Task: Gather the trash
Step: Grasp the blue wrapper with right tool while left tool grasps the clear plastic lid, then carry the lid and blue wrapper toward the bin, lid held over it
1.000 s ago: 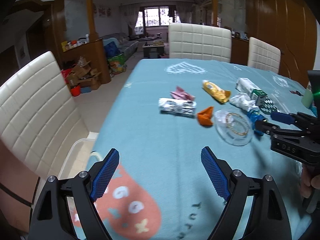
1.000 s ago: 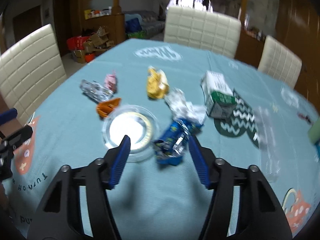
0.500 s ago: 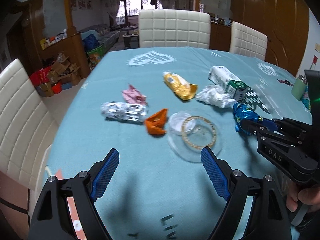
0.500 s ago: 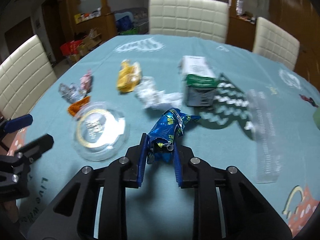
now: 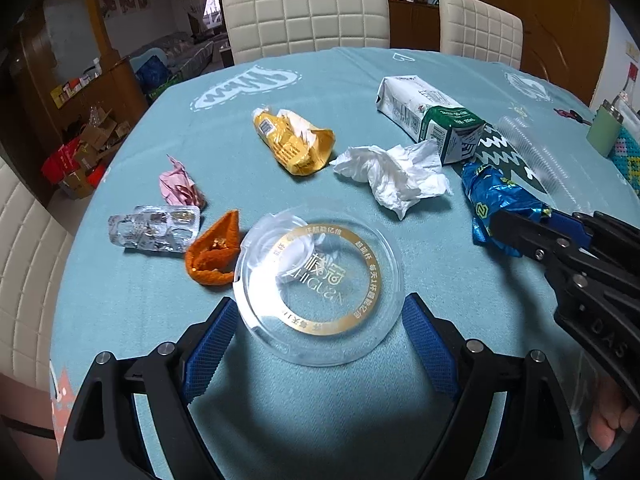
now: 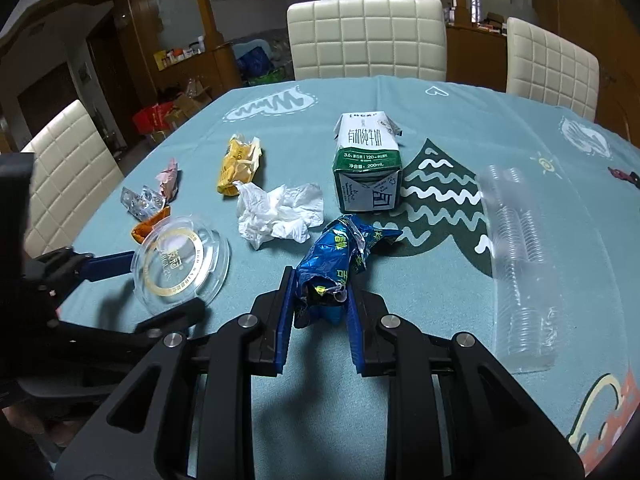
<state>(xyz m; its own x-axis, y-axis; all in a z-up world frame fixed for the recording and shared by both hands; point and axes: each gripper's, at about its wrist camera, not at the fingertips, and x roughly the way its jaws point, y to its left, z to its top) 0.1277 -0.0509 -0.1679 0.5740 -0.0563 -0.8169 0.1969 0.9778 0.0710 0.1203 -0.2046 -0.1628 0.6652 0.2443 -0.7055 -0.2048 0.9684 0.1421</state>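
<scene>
My right gripper (image 6: pixel 319 304) is shut on a crumpled blue foil wrapper (image 6: pixel 340 252), also seen in the left wrist view (image 5: pixel 496 200). My left gripper (image 5: pixel 316 344) is open, its fingers on either side of a clear round plastic lid (image 5: pixel 318 284) with a gold ring. Other trash lies on the teal tablecloth (image 5: pixel 280 400): an orange peel (image 5: pixel 214 250), a silver blister pack (image 5: pixel 154 230), a pink wrapper (image 5: pixel 178 186), a yellow wrapper (image 5: pixel 294 142), a white tissue (image 5: pixel 396 174) and a milk carton (image 6: pixel 366 168).
A clear plastic sleeve of cups (image 6: pixel 520 260) lies at the right of the table. A green cup (image 5: pixel 604 130) stands at the far right edge. White padded chairs (image 6: pixel 366 36) surround the table. Boxes (image 5: pixel 80 152) clutter the floor at left.
My right gripper closed on the blue wrapper. My left gripper moved forward and right until its open fingers flank the clear lid.
</scene>
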